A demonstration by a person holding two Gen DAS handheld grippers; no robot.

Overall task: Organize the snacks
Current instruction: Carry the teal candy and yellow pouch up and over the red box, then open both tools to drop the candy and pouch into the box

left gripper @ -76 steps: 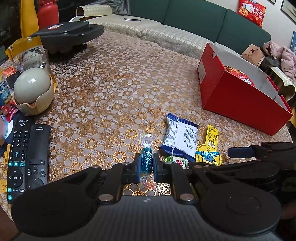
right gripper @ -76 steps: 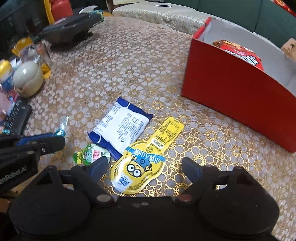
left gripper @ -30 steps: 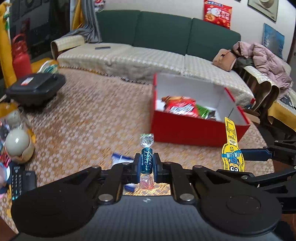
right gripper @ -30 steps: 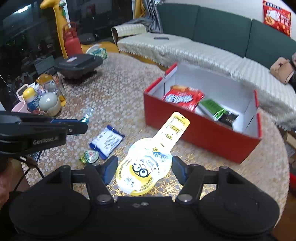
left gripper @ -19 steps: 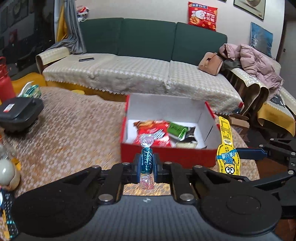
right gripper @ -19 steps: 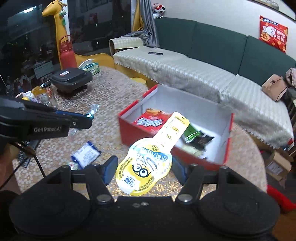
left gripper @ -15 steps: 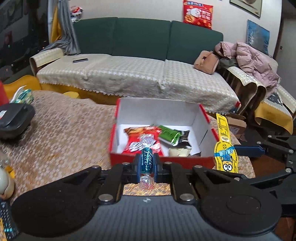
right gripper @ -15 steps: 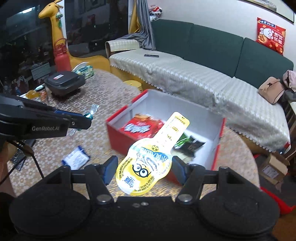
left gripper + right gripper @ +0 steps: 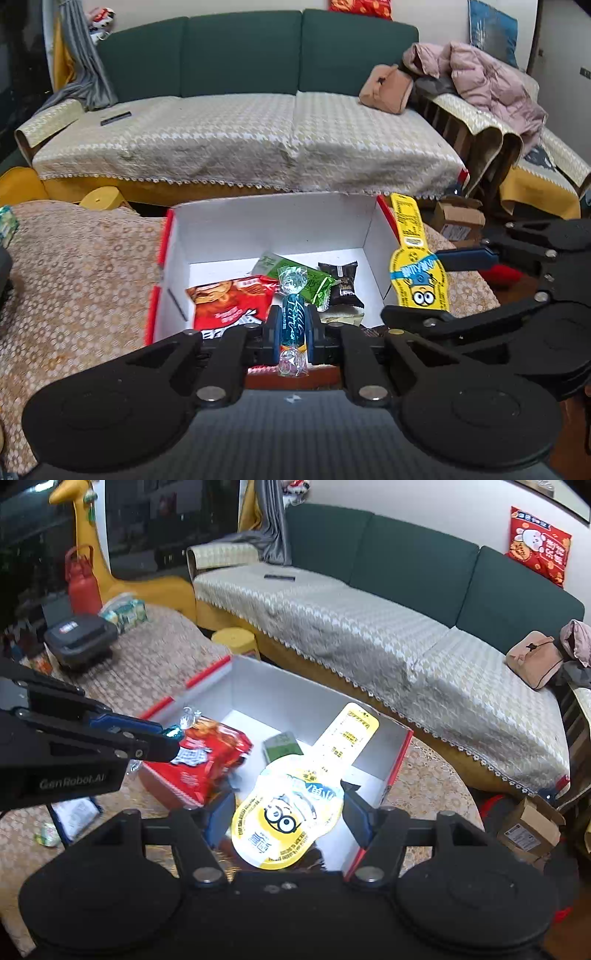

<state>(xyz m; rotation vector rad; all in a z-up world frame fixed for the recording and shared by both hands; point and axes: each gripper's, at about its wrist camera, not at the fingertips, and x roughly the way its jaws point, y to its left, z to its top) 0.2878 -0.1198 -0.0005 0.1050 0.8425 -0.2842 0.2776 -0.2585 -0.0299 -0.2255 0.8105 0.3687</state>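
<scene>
candy point(image 9: 293, 322): clamped in my left jaws, long axis running 12 to 6 between the pads, twisted ends sticking out above and below; it hangs over the near wall of the box, which lies at 12 o'clock from the jaws.
pouch point(image 9: 291, 808): gripped across its round belly by my right jaws, neck pointing to 1 o'clock; it hangs over the box's near right corner.
left gripper point(image 9: 293, 328): clenched tight on the candy.
right gripper point(image 9: 288, 816): held partly apart, grasping the pouch.
nearer hand: my judgement is both are equally near the drop; left sits over the near left part, right over the near right.
box point(image 9: 266, 225): red outside, white inside, stiff card, open top; already holds a red bag point(image 9: 229, 302), a green pack point(image 9: 299, 277) and a dark pack point(image 9: 341, 282).
textures: candy wrap is crinkly clear film round a teal core; pouch is glossy yellow foil, flat and floppy, bottle-shaped.
surface point(image 9: 74, 266): gold floral cloth; a blue-white pack point(image 9: 74, 814) lies outside at 9 o'clock.
</scene>
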